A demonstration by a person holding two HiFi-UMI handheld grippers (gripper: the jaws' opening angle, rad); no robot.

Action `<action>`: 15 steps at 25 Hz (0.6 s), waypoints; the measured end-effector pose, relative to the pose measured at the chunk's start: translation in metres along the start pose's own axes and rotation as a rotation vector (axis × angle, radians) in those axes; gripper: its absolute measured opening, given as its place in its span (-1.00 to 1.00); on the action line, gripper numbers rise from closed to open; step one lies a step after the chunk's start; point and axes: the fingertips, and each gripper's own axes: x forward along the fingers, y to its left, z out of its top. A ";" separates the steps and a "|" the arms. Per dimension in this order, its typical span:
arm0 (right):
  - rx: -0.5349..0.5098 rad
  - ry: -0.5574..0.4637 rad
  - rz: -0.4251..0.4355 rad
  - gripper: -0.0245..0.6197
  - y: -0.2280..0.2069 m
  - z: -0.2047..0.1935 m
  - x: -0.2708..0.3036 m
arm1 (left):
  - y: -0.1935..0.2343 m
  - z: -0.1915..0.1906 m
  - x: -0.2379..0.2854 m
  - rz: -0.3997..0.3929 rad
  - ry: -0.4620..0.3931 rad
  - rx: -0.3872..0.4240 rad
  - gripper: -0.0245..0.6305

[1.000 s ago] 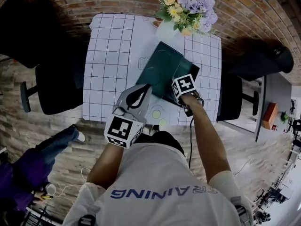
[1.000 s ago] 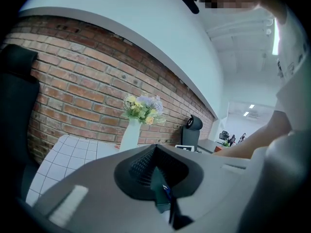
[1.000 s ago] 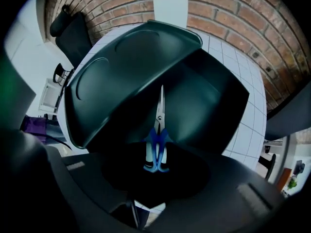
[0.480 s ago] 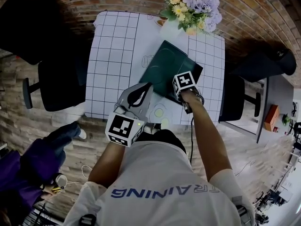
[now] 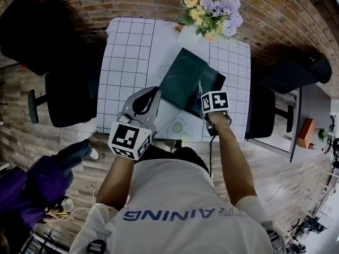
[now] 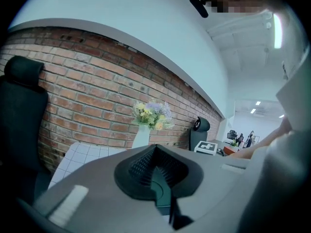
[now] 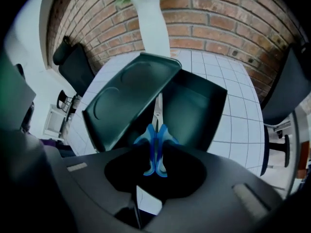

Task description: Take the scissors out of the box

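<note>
A dark green box (image 5: 216,82) stands on the gridded table with its lid (image 5: 183,78) swung open to the left. My right gripper (image 5: 204,91) points steeply down over the box's front edge. Its jaws are closing on the blue handles of the scissors (image 7: 155,147), and the silver blades (image 7: 158,108) point away toward the box (image 7: 194,106) and lid (image 7: 124,98). The scissors hang in the grip above the box. My left gripper (image 5: 153,91) hovers left of the lid near the table's front, fingers together, holding nothing.
A white vase of flowers (image 5: 211,12) stands at the table's far edge behind the box. The white gridded cloth (image 5: 127,52) covers the table. Black chairs (image 5: 66,97) (image 5: 262,110) flank it. A person's purple sleeve (image 5: 37,181) shows at lower left.
My right gripper has shifted right and risen from the box, and the scissors' blades now show beyond it. My left gripper has drifted left, away from the lid.
</note>
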 end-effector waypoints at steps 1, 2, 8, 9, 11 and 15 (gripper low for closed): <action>0.018 -0.023 0.018 -0.60 0.001 0.000 -0.007 | 0.000 0.003 0.000 0.004 -0.002 0.009 -0.92; 0.036 -0.044 0.034 -0.60 0.000 0.001 -0.013 | 0.000 0.005 0.000 0.007 -0.005 0.018 -0.92; 0.106 -0.122 0.087 -0.60 -0.018 -0.013 -0.035 | -0.022 0.011 0.002 0.002 -0.005 0.041 -0.92; 0.104 -0.151 0.095 -0.60 -0.018 -0.011 -0.040 | -0.025 0.012 0.003 -0.001 -0.006 0.050 -0.92; 0.096 -0.216 0.114 -0.60 -0.015 -0.008 -0.055 | -0.032 0.016 0.005 -0.006 -0.008 0.061 -0.92; 0.074 -0.381 0.141 -0.60 -0.013 0.006 -0.099 | -0.052 0.026 0.008 -0.016 -0.018 0.071 -0.92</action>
